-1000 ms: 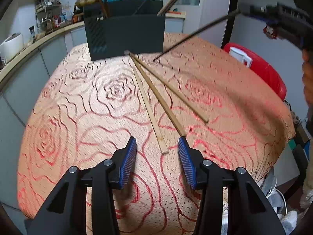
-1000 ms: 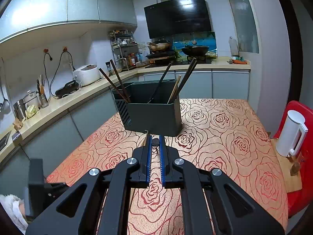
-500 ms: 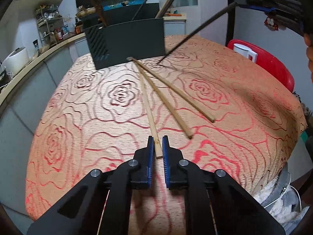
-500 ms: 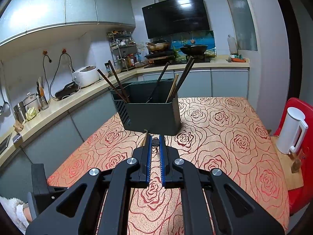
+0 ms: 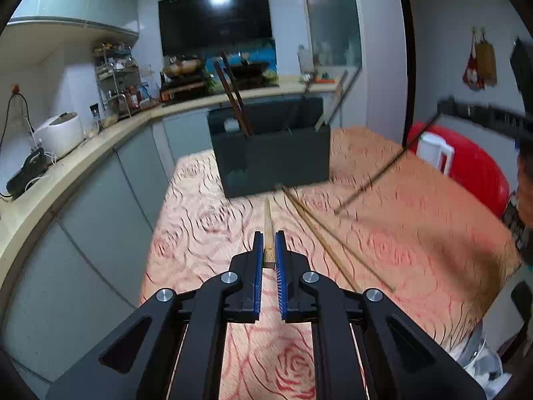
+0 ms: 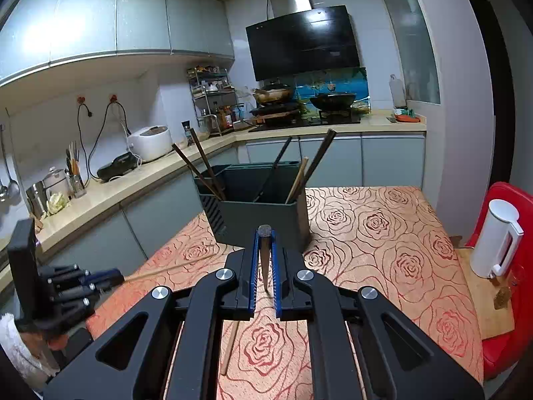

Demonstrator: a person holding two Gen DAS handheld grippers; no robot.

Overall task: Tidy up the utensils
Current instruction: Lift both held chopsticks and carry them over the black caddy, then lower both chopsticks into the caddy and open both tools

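Note:
My left gripper [image 5: 268, 245] is shut on a light wooden chopstick [image 5: 267, 223] and holds it lifted, pointing toward the dark utensil holder [image 5: 271, 160]. Two more wooden chopsticks [image 5: 328, 243] lie on the rose-patterned tablecloth to its right. My right gripper [image 6: 265, 246] is shut on a dark chopstick [image 6: 265, 260], which shows in the left wrist view [image 5: 383, 175] slanting down toward the table. The holder [image 6: 263, 213] has several chopsticks standing in its compartments.
A white kettle [image 6: 496, 240] stands on a red chair [image 6: 509, 316] right of the table. A kitchen counter [image 6: 110, 193] with a rice cooker [image 6: 150, 143] runs along the left and back. The table's near edge [image 5: 493, 286] is at right.
My left gripper closed on the light wooden chopstick and lifted it off the cloth, tilting up toward the holder. The right gripper kept the dark chopstick and shifted slightly.

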